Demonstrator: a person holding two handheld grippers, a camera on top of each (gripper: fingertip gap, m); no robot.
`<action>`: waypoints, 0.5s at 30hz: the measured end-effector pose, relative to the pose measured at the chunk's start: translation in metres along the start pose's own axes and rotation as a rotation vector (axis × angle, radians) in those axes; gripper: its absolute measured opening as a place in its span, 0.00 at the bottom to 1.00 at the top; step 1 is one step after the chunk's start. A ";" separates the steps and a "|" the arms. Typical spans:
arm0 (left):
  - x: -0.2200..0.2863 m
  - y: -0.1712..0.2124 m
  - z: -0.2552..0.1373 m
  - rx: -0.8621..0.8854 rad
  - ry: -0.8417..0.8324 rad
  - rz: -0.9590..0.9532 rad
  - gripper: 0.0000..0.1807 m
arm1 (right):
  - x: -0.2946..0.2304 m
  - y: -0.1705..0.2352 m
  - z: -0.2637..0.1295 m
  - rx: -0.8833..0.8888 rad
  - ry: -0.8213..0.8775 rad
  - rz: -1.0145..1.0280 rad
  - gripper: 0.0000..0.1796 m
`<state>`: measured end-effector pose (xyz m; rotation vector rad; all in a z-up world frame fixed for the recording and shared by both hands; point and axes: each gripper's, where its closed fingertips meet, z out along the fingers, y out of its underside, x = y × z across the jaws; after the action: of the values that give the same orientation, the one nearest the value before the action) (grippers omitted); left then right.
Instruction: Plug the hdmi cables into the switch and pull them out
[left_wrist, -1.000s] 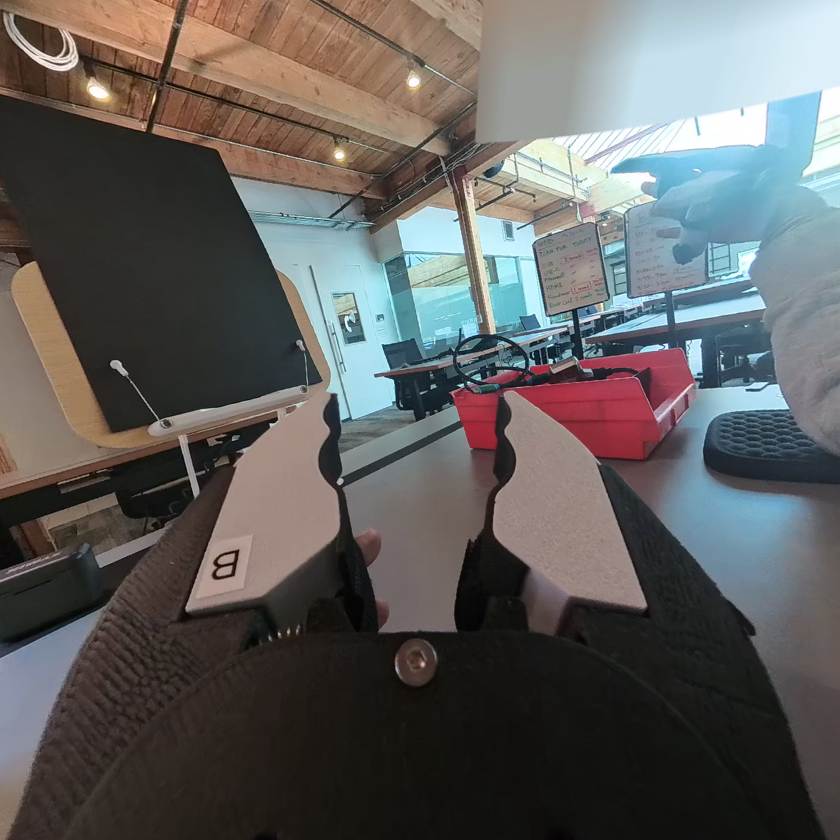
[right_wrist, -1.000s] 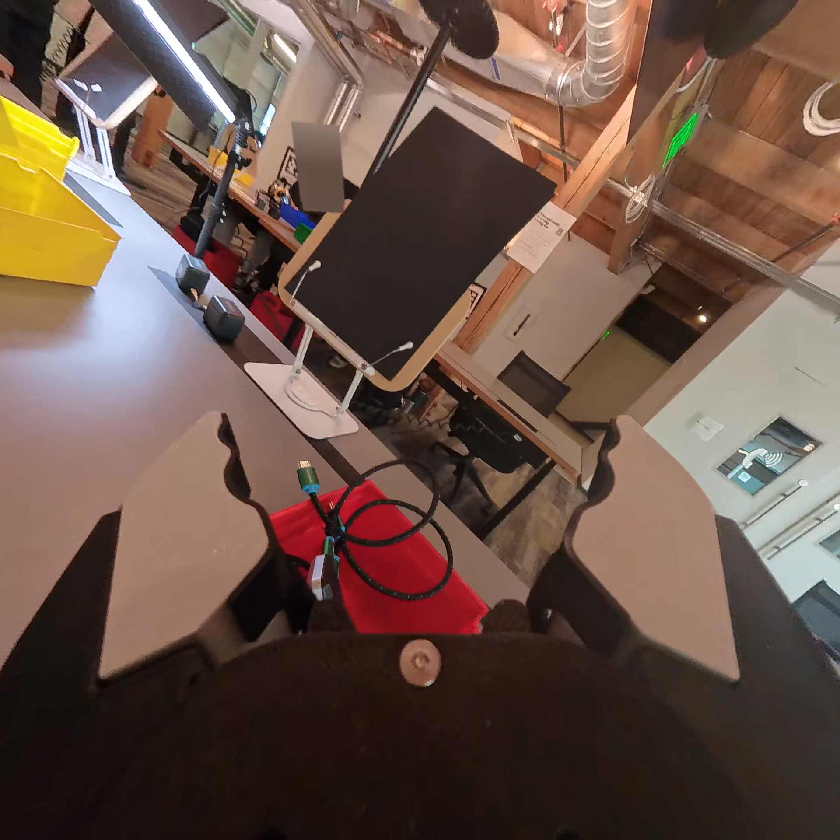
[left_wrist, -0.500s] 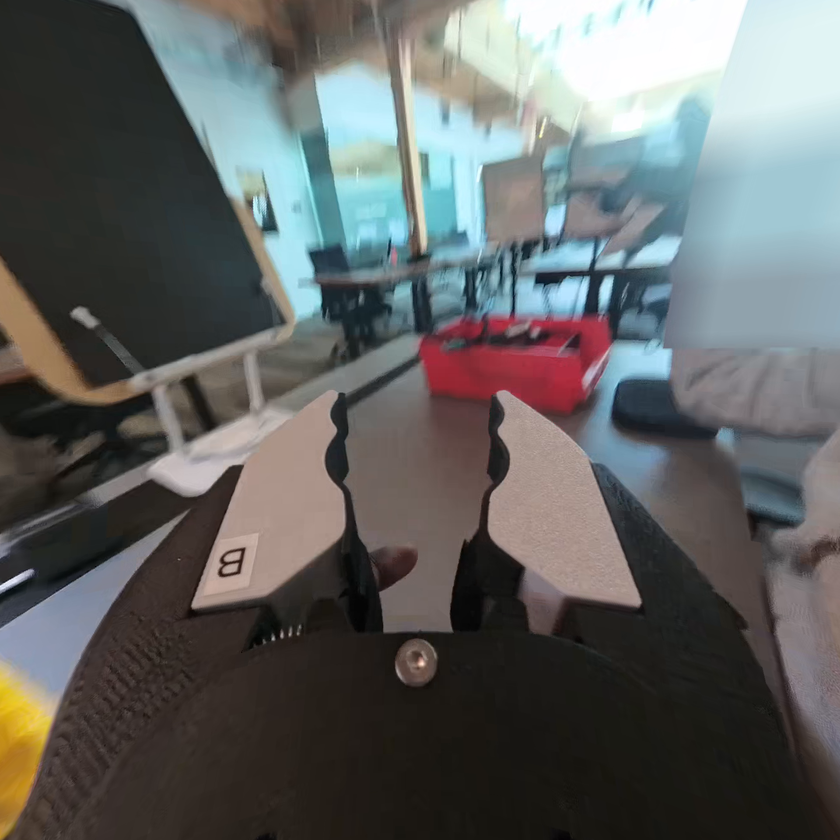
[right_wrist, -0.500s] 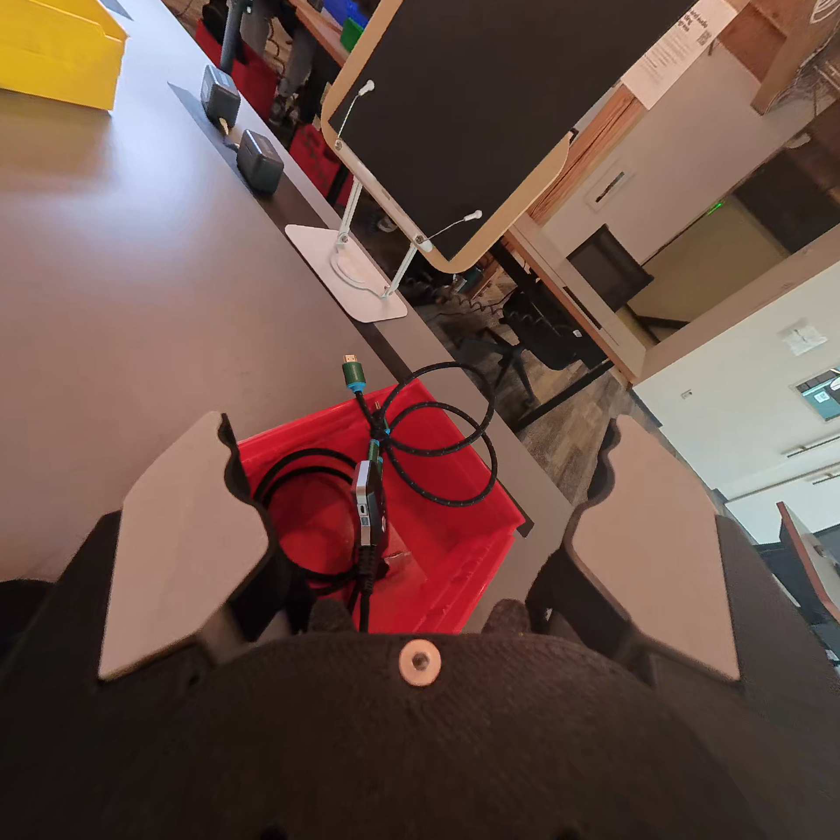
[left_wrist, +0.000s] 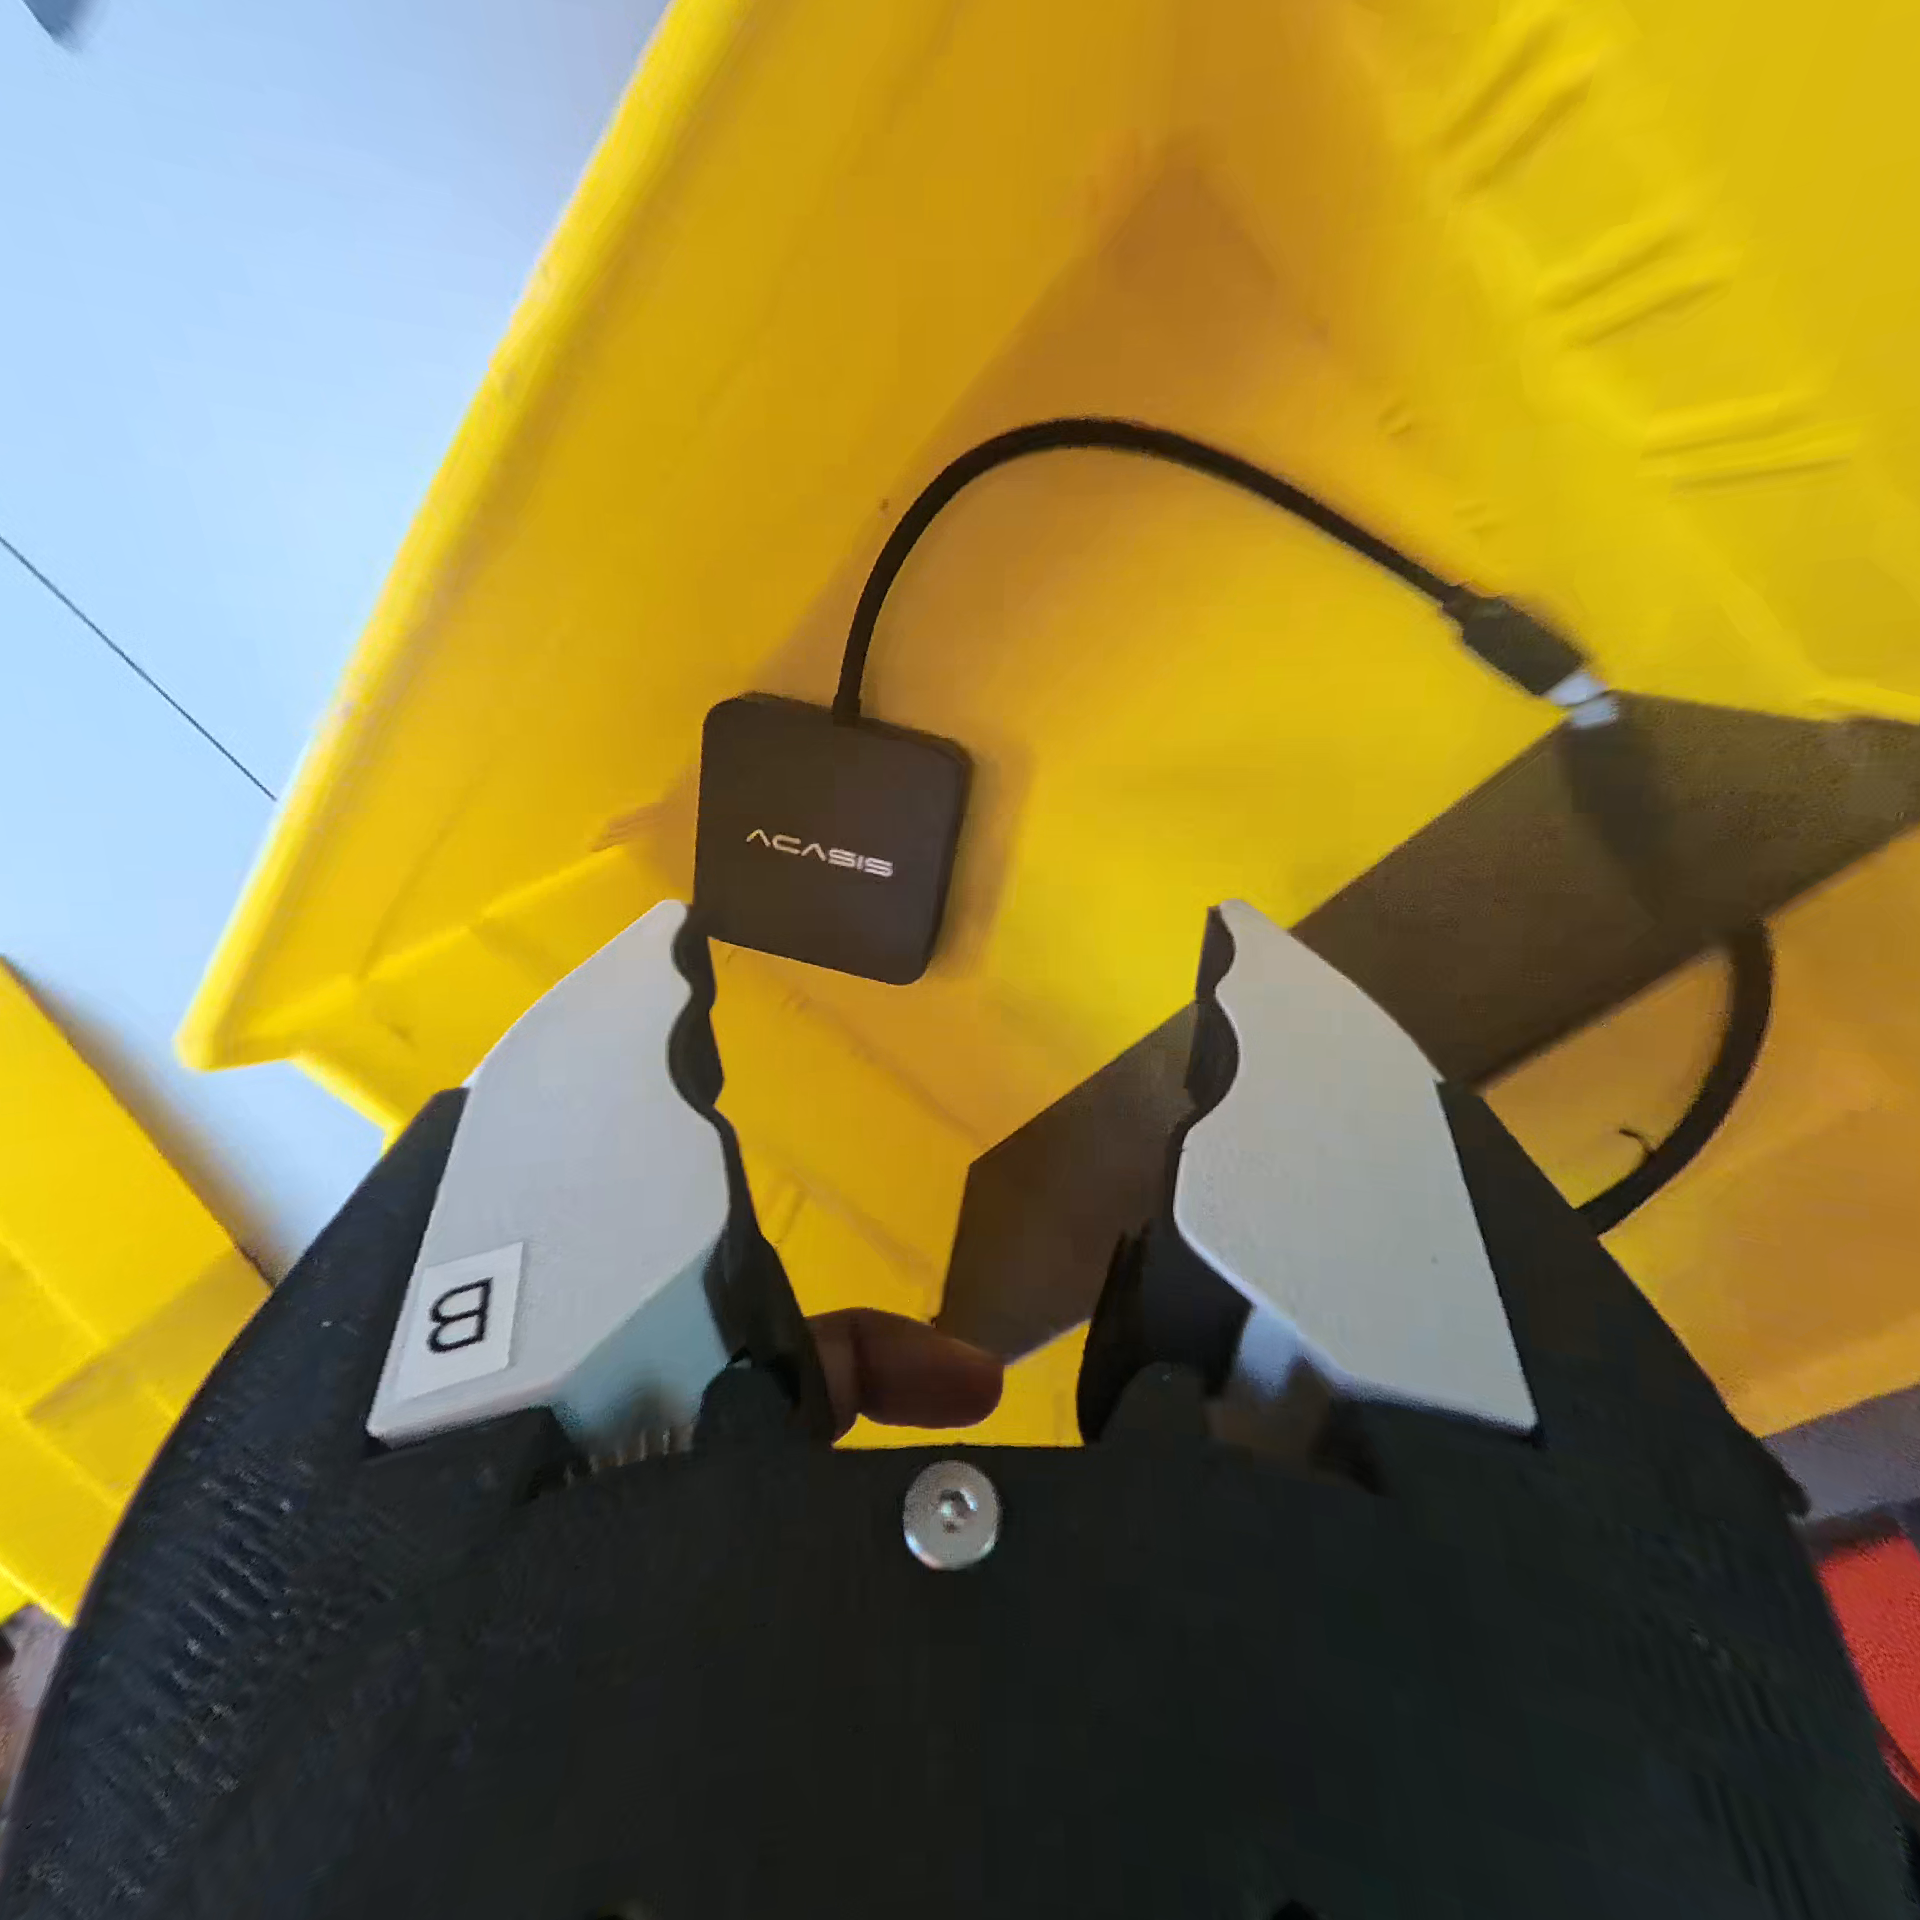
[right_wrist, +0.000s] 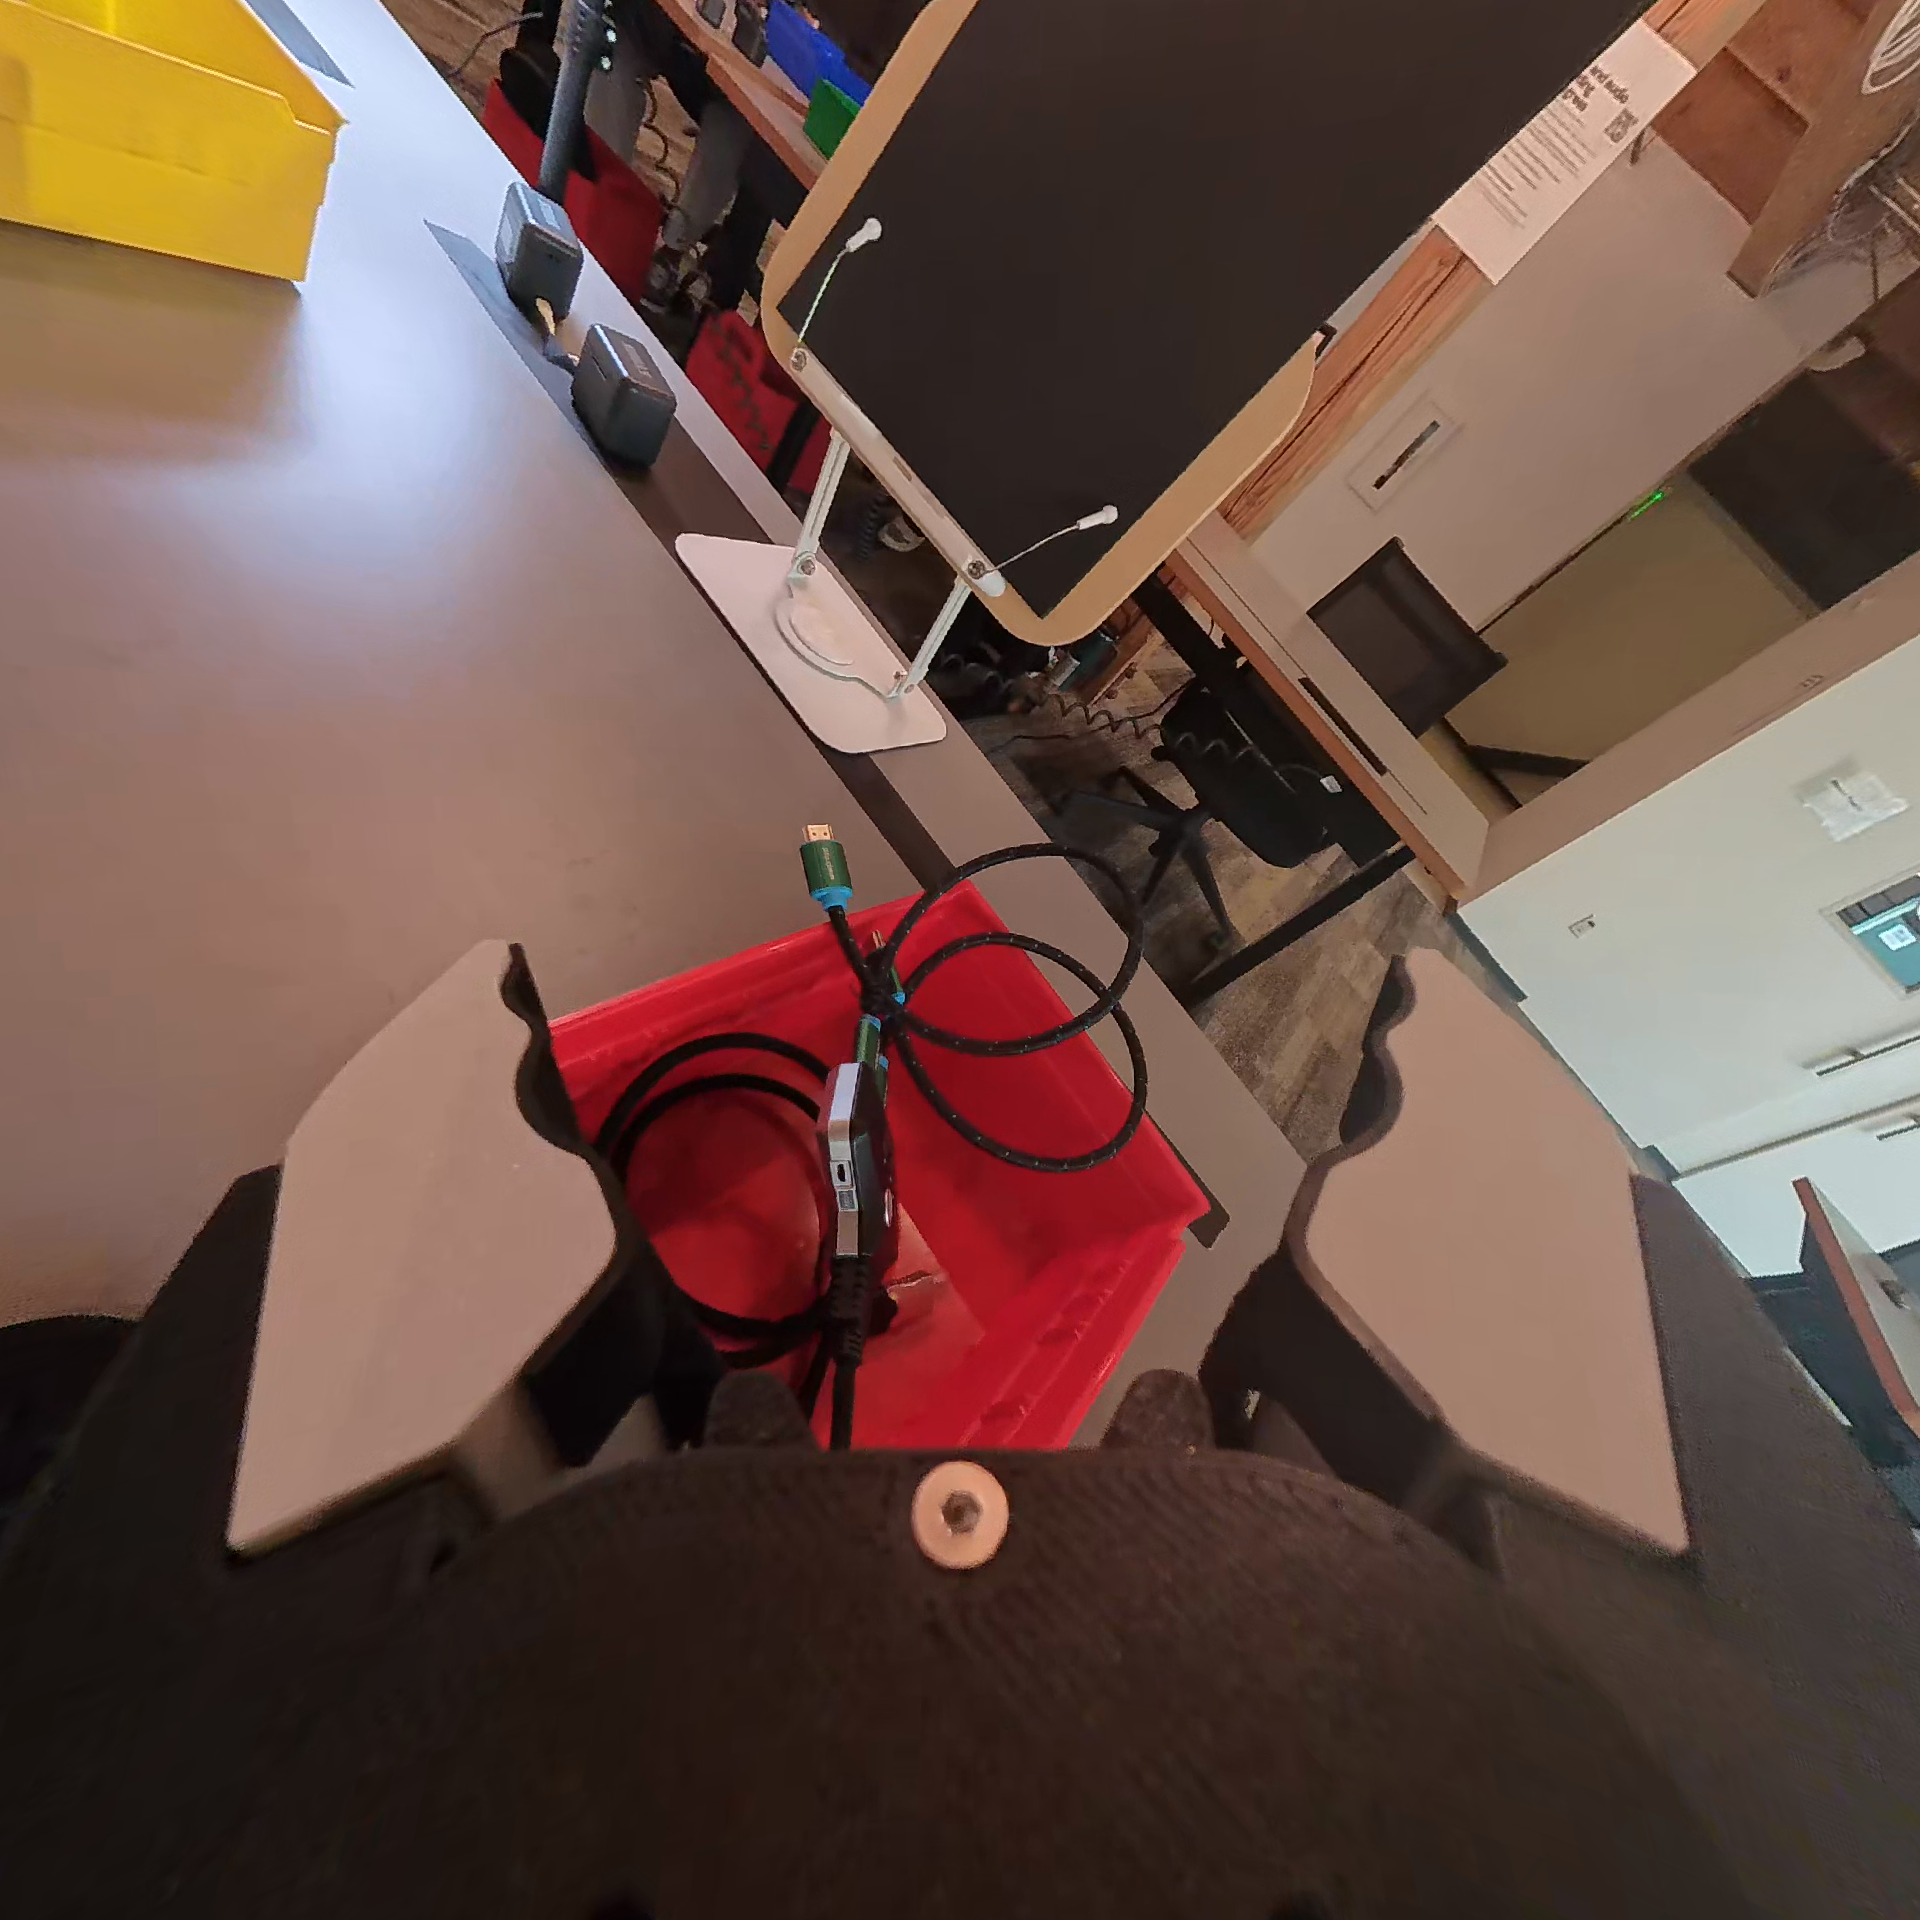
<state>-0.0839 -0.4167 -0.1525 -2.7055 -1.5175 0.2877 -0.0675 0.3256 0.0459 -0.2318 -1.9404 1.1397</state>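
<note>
In the left wrist view a small black square switch (left_wrist: 831, 836) with a short black cable (left_wrist: 1091, 457) lies in a yellow bin (left_wrist: 935, 312). My left gripper (left_wrist: 951, 935) is open and empty, just above and short of the switch. In the right wrist view a red bin (right_wrist: 1070, 1268) holds a coiled black braided HDMI cable (right_wrist: 1039, 1049) with a green plug (right_wrist: 826, 868) sticking up, and a grey adapter block (right_wrist: 852, 1153) with cables attached. My right gripper (right_wrist: 951, 982) is wide open and empty above the red bin.
A dark strip (left_wrist: 1455, 914) crosses the yellow bin. A yellow bin (right_wrist: 156, 156) sits far left on the grey table (right_wrist: 260, 623). Two grey power blocks (right_wrist: 623, 395) and a black board on a white stand (right_wrist: 831, 665) line the table's far edge.
My left gripper has swung from facing the room to looking down into the yellow bin and opened wider. My right gripper has tilted down and closed in over the red bin.
</note>
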 end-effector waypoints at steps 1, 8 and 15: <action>-0.004 0.004 0.009 -0.049 0.016 -0.011 0.50 | 0.000 0.000 0.001 -0.002 -0.004 -0.001 0.81; -0.022 0.015 0.046 -0.176 0.049 -0.028 0.55 | -0.004 -0.001 0.011 -0.032 -0.027 -0.028 0.80; -0.010 0.023 0.058 -0.227 0.128 0.045 0.51 | -0.010 -0.004 0.021 -0.055 -0.056 -0.063 0.80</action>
<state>-0.0798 -0.4410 -0.2108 -2.8653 -1.5407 -0.0608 -0.0761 0.3044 0.0383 -0.1683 -2.0163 1.0627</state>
